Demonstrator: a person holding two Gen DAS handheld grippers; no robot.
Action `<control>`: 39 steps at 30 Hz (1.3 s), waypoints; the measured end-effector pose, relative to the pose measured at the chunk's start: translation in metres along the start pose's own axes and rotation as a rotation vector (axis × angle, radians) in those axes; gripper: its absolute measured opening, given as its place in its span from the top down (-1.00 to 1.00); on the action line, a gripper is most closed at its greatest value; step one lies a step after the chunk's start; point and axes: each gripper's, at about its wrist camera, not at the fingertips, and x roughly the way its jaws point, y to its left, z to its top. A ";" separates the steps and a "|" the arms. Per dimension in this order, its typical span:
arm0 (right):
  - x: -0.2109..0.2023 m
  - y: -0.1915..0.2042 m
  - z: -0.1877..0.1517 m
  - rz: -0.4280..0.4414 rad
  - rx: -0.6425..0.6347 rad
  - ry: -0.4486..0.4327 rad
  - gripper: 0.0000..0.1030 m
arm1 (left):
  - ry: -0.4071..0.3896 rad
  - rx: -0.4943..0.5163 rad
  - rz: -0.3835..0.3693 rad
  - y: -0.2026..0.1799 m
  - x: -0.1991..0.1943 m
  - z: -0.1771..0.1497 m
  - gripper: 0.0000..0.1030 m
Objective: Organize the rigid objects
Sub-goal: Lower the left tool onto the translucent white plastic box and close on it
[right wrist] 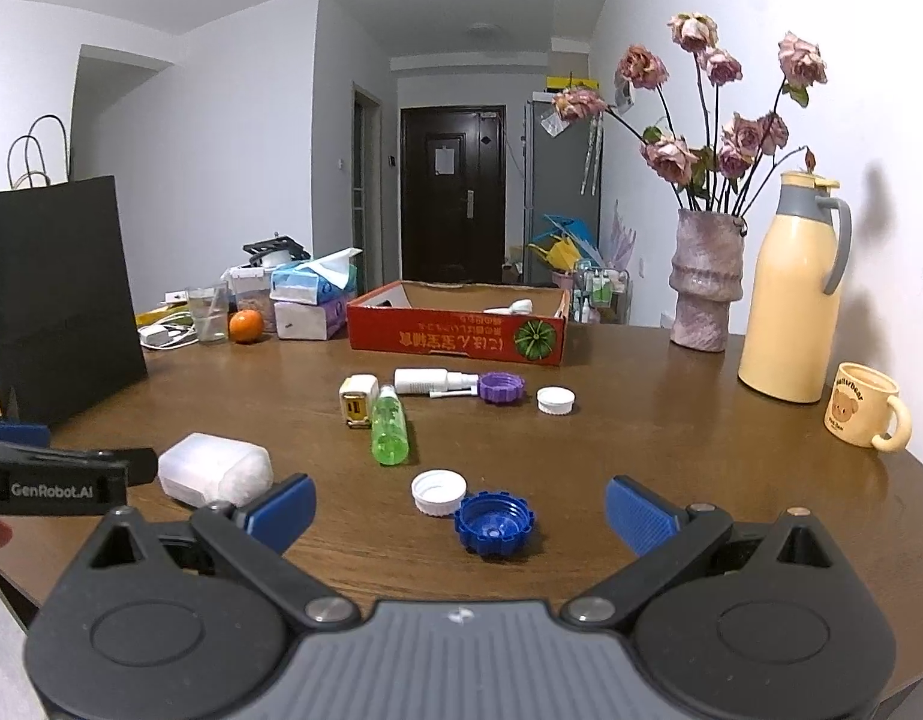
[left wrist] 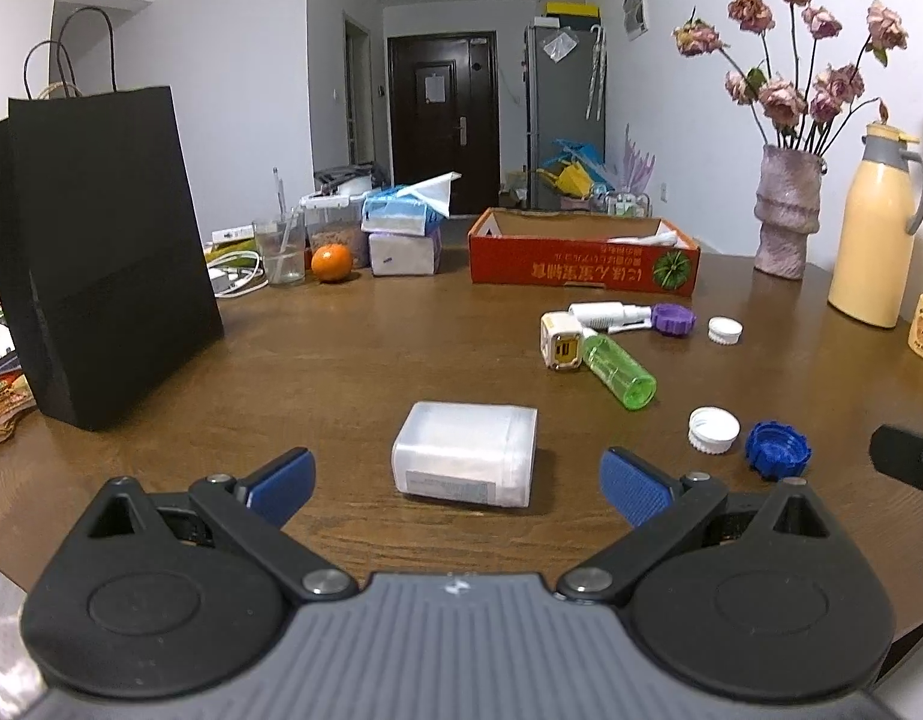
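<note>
A translucent white plastic box (left wrist: 464, 455) (right wrist: 215, 469) lies on the brown table, straight ahead of my open left gripper (left wrist: 458, 489), whose blue pads flank it without touching. My right gripper (right wrist: 461, 507) is open too, with a blue cap (right wrist: 493, 523) and a white cap (right wrist: 438, 492) lying just ahead between its fingers. Further back lie a green bottle (right wrist: 389, 429), a small cream cube charger (right wrist: 357, 401), a white spray bottle (right wrist: 428, 381), a purple cap (right wrist: 501, 387) and another white cap (right wrist: 555, 400). A red cardboard tray (right wrist: 458, 339) stands behind them.
A black paper bag (left wrist: 101, 258) stands at the left. An orange (left wrist: 331, 262), a glass, tissue packs and cables crowd the far left. A vase of dried roses (right wrist: 704, 282), a cream jug (right wrist: 788, 294) and a bear mug (right wrist: 863, 414) stand at the right.
</note>
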 end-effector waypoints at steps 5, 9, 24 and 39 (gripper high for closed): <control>0.012 -0.006 -0.004 -0.006 0.017 0.023 -1.00 | 0.030 0.001 0.002 0.000 0.015 -0.004 -1.00; 0.023 -0.011 -0.007 -0.009 0.029 0.042 -1.00 | 0.054 0.004 0.008 0.000 0.028 -0.005 -1.00; 0.079 -0.027 -0.016 -0.021 0.045 0.138 -1.00 | 0.120 0.054 -0.010 -0.004 0.090 0.002 -1.00; 0.116 -0.029 -0.015 -0.033 0.041 0.192 -1.00 | 0.169 0.035 -0.035 0.005 0.144 0.010 -1.00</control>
